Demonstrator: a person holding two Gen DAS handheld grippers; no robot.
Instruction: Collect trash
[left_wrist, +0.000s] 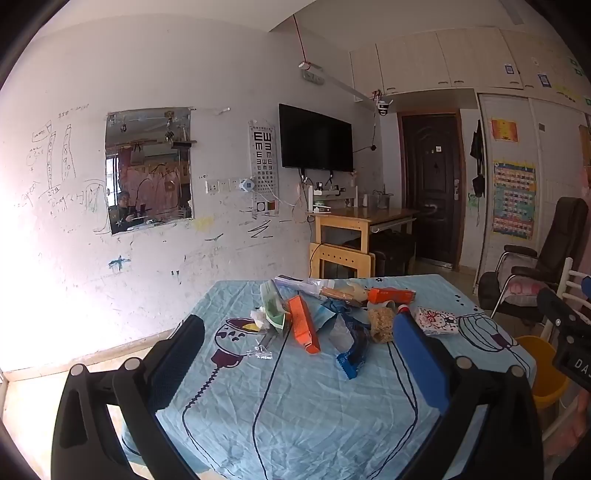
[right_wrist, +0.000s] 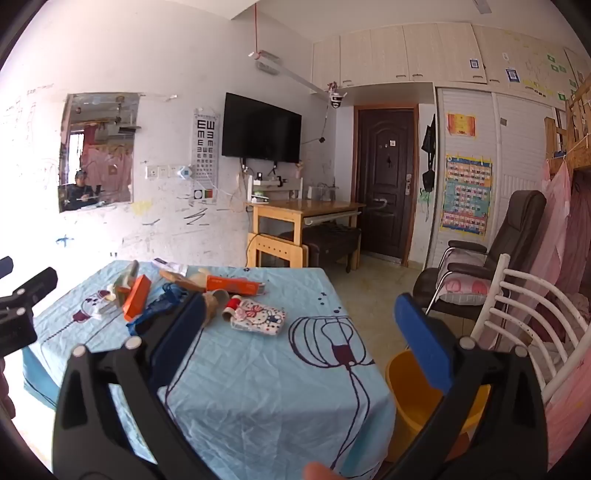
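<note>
Both grippers gape wide and empty; the trash pile (left_wrist: 332, 317) lies ahead toward the table's far edge, squarely before the left gripper (left_wrist: 299, 354), which is nearer than the right gripper (right_wrist: 299, 332)

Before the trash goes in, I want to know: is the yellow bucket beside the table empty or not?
Cannot tell. The bucket stands upright on the floor beside the table, but the right claw hides most of its inside.

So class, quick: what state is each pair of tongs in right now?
Left tongs: open, holding nothing.
Right tongs: open, holding nothing.
</note>
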